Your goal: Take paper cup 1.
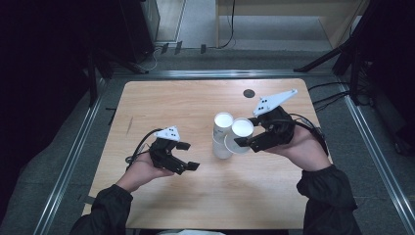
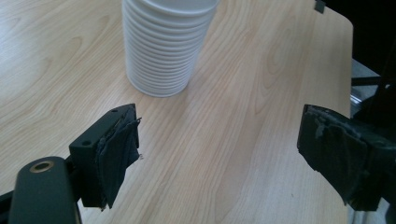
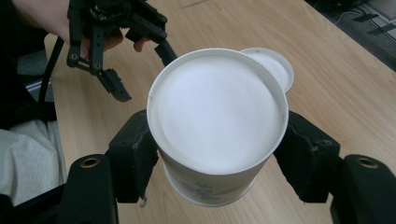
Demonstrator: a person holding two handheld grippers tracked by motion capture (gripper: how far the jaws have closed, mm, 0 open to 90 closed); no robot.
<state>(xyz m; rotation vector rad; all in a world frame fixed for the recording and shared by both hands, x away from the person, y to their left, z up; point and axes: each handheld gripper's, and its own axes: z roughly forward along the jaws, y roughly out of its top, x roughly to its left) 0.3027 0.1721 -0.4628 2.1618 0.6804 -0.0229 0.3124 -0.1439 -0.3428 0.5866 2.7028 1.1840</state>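
My right gripper (image 3: 217,154) clamps a single white cup (image 3: 217,121), tilted just beside the stack of cups (image 1: 222,134) standing right of the bench's (image 1: 171,103) centre. My left gripper (image 2: 219,154) is released, nothing between its jaws, nearer the front edge.
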